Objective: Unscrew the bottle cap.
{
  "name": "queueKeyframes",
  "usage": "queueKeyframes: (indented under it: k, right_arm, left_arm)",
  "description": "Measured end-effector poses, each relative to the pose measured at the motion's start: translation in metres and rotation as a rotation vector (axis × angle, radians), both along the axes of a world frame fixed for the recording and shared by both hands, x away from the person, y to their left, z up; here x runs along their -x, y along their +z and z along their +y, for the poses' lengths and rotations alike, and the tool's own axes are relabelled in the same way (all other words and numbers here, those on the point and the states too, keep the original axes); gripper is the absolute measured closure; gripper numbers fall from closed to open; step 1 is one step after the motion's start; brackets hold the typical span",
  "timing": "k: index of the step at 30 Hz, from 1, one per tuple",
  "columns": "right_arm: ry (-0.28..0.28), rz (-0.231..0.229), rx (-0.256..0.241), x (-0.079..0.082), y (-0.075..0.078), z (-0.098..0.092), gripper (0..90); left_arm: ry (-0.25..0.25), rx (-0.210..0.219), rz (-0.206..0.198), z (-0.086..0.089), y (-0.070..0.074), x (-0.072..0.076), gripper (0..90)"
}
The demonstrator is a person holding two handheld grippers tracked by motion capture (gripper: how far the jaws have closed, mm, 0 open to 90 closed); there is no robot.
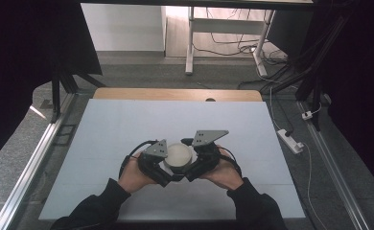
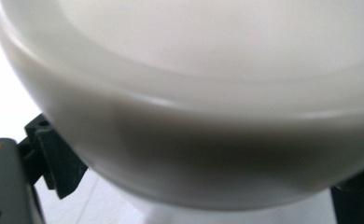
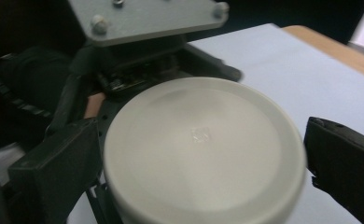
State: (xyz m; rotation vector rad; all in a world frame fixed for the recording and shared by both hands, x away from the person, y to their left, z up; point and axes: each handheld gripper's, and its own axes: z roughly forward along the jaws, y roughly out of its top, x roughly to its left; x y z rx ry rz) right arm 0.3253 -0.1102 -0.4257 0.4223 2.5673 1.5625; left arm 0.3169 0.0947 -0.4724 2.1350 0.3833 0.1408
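Observation:
A round white jar with a flat lid (image 1: 179, 154) stands on the pale table between my two grippers. My left gripper (image 1: 155, 162) comes at it from the left and my right gripper (image 1: 203, 155) from the right. In the left gripper view the lid's rim (image 2: 194, 107) looms very close, and the black jaws stand at either side under it, around the jar's body (image 2: 227, 212). In the right gripper view the lid (image 3: 201, 144) lies between the two black jaws, which press at its sides. Behind it is my left gripper's grey plate (image 3: 147, 18).
The white table sheet (image 1: 127, 129) stretches well beyond the jar on all sides, with a wooden strip (image 1: 175, 94) along its far edge. Off to the right, a power strip (image 1: 290, 140) and cables lie on the floor. Metal rails run down both sides.

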Motion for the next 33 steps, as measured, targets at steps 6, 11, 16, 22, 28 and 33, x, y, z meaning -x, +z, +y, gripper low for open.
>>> queueKeyframes:
  k: [6,11,16,22,28,33]
  right_arm:
    - [-0.128,0.025,0.002,0.005,-0.003,0.007,0.0]
    - [-0.191,-0.007,0.015,0.010,-0.005,0.014,0.0]
    - [-0.206,-0.043,0.006,0.014,-0.007,0.015,6.9]
    - [-0.125,-0.011,-0.004,0.009,-0.006,0.009,7.2]
    - [0.010,0.011,-0.007,0.001,-0.006,0.002,7.2]
    - [0.172,0.037,-0.006,-0.005,-0.007,-0.005,7.2]
  left_arm:
    - [0.069,-0.006,-0.006,-0.001,0.002,0.001,7.5]
    - [0.089,-0.029,-0.010,-0.004,0.002,0.003,7.5]
    - [0.092,-0.024,-0.010,-0.006,0.003,0.004,7.5]
    - [0.039,-0.024,0.001,-0.004,0.003,0.003,7.5]
    - [-0.043,-0.029,0.010,-0.005,0.003,0.003,7.5]
    - [-0.130,-0.025,0.021,-0.007,0.001,0.003,7.5]
